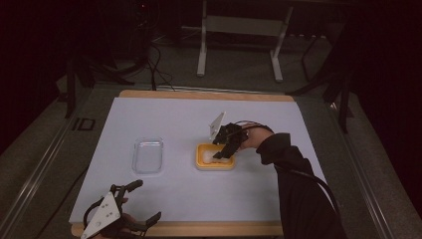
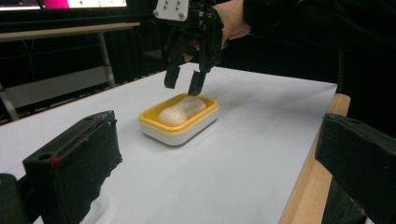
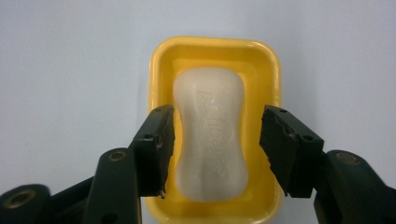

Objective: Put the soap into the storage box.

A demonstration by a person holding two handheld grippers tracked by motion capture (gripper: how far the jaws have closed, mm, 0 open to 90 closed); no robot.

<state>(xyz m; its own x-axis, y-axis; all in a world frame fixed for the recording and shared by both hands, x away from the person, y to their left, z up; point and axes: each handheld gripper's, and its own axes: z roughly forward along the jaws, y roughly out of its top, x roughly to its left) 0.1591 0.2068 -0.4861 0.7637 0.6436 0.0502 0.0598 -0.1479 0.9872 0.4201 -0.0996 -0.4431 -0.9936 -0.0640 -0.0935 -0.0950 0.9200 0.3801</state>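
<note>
Soap bar lying in the yellow dish, right gripper just above it.

High view: clear lid (image 1: 148,156) left of the yellow dish (image 1: 215,164); left gripper (image 1: 130,208) at the table's near edge, spread.
Left gripper view: right gripper (image 2: 184,83) hovers clear of the soap bar (image 2: 181,110).
Right gripper view: jaws apart either side of the embossed bar, not touching.

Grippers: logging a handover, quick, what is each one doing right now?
Left gripper: open, holding nothing.
Right gripper: open above the soap bar in the yellow dish, not gripping it.
</note>
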